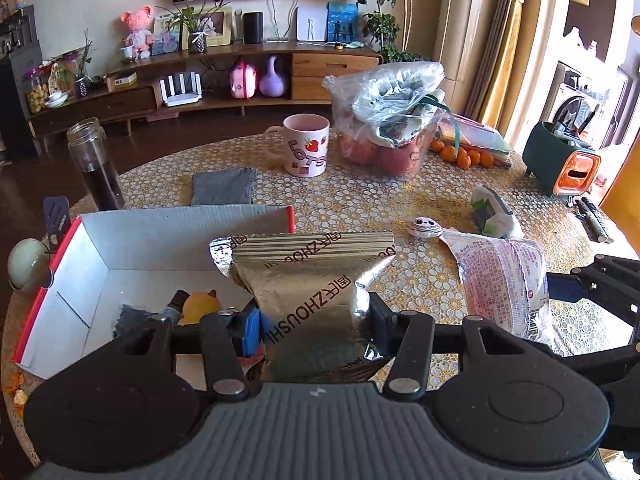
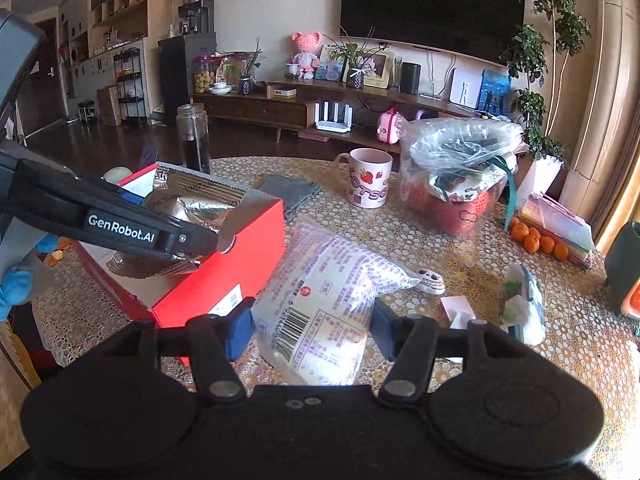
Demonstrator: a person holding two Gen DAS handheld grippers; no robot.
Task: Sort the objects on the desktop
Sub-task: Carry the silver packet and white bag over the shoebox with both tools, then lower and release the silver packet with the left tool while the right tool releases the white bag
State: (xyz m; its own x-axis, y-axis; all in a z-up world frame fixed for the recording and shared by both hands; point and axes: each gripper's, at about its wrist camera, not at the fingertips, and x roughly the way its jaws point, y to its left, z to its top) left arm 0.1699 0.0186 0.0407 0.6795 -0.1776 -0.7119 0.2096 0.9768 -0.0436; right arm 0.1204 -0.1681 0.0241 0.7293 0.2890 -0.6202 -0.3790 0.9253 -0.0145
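My left gripper (image 1: 314,326) is shut on a silver foil bag (image 1: 308,280) printed with brown letters, holding it upright over the right end of the open red box (image 1: 56,264). Inside the box lie a yellow duck toy (image 1: 200,306) and a dark cloth. My right gripper (image 2: 312,328) is shut on a white plastic packet (image 2: 324,288) with purple print and a barcode, just right of the red box (image 2: 240,256). The right wrist view also shows the left gripper (image 2: 200,248) with the foil bag (image 2: 200,200) over the box. The packet (image 1: 504,280) shows at the right of the left wrist view.
On the patterned table stand a pink mug (image 1: 306,150), a glass jar (image 1: 94,164) of dark liquid, a grey cloth (image 1: 224,186), a plastic bag of red fruit (image 1: 384,120), oranges (image 1: 464,156), a small white figurine (image 1: 425,227), a green-white pack (image 1: 492,212) and a green-orange holder (image 1: 560,164).
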